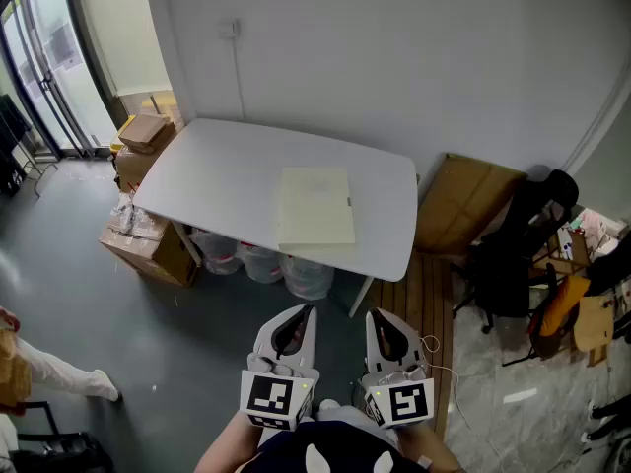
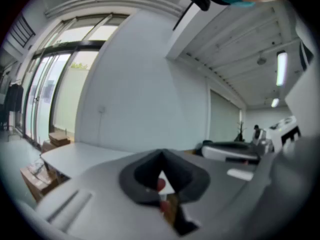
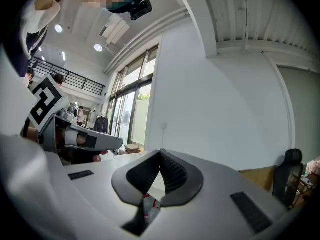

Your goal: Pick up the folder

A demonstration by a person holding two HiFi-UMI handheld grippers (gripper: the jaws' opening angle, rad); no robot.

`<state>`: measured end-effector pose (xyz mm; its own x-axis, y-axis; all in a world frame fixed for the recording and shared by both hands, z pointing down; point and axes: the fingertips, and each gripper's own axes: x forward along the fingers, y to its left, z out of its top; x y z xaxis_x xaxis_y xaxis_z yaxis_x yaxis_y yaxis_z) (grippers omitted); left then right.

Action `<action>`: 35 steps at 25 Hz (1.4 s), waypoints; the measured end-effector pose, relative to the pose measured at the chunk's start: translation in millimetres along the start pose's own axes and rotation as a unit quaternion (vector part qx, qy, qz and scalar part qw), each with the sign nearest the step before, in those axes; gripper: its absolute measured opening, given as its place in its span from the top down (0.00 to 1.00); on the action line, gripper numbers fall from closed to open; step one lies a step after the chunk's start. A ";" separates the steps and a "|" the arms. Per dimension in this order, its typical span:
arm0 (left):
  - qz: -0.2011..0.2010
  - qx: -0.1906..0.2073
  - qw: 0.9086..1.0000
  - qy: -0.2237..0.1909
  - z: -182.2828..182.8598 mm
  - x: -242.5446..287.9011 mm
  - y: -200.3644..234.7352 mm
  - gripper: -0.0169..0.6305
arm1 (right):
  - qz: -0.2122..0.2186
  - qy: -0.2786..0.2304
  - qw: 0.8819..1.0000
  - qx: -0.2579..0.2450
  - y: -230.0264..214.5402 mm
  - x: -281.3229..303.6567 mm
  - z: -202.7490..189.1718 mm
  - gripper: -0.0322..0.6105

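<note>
Looking down from my head camera: at the upper left, cardboard boxes [image 1: 146, 131] sit on the floor beside a white table [image 1: 217, 170]. A pale cream folder [image 1: 315, 207] lies flat on the table, at the centre of the frame. At the bottom centre is my left gripper [image 1: 308, 309], jaws closed and empty. Just to its right is my right gripper [image 1: 374, 314], also closed and empty. Both are well short of the table. A black chair [image 1: 508, 254] stands at the right.
</note>
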<state>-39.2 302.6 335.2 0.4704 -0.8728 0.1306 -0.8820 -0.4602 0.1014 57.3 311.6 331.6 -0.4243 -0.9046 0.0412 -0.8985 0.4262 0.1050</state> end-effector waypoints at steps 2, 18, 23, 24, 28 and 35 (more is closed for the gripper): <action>0.001 -0.001 1.000 0.002 -1.1 -2.2 0.6 0.97 | 0.000 0.000 1.000 0.002 1.5 -0.8 -0.6 0.94; -0.003 -0.009 1.000 0.003 -10.2 -18.6 53.8 0.97 | -0.020 -0.010 1.000 0.008 39.9 25.9 -3.0 0.94; -0.017 -0.006 1.000 0.012 -18.4 -21.8 72.5 0.97 | -0.036 -0.006 0.999 0.012 57.4 33.1 -7.2 0.94; -0.020 -0.008 1.000 0.013 -20.3 -22.5 74.4 0.97 | -0.039 -0.006 0.999 0.010 59.9 32.4 -7.9 0.94; -0.035 -0.006 0.999 0.013 -26.1 -22.5 75.4 0.97 | -0.053 0.000 0.999 0.000 62.6 30.7 -13.7 0.94; -0.041 -0.015 0.999 0.017 -28.8 -6.7 79.3 0.97 | -0.060 0.010 0.998 -0.003 53.5 40.8 -19.1 0.94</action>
<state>-111.5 276.5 370.8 0.5427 -0.8259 0.1530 -0.8391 -0.5248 0.1431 -6.0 297.4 357.9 -0.3112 -0.9491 0.0487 -0.9420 0.3149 0.1163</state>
